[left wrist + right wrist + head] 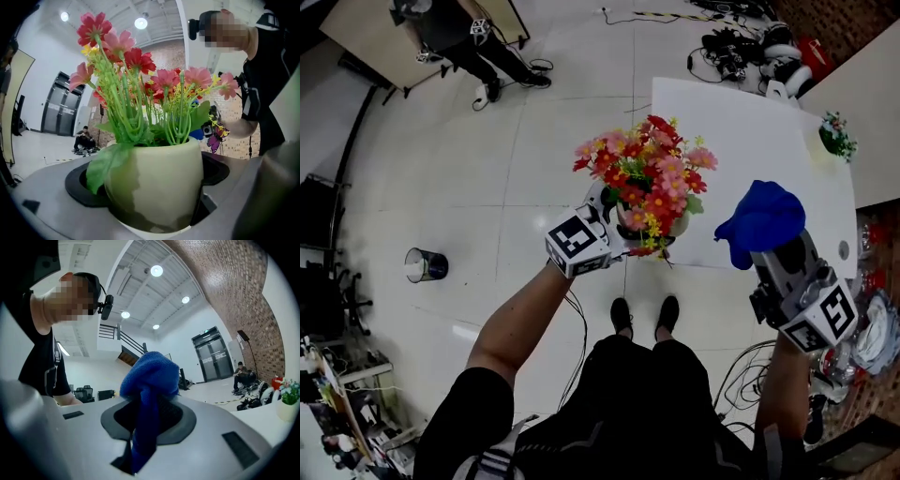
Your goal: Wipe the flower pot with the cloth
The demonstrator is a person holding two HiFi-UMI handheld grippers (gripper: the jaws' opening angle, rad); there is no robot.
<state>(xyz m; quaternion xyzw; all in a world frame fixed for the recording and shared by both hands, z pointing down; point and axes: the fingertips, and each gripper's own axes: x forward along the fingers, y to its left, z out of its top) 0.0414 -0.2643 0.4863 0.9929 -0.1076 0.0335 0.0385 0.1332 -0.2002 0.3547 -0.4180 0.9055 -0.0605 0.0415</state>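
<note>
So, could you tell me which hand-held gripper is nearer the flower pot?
Left. The left hand-held gripper clamps the flower pot; the right hand-held gripper holds the cloth apart, beside it.

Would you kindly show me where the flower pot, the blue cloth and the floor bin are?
flower pot [159,187], left gripper view, its pale front wall.
blue cloth [764,220], head view, its bunched upper fold.
bin [427,266], head view, its middle.

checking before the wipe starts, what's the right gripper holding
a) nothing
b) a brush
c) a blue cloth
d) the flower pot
c: the right gripper has its jaws closed on the blue cloth, while the left gripper holds the flower pot.
</note>
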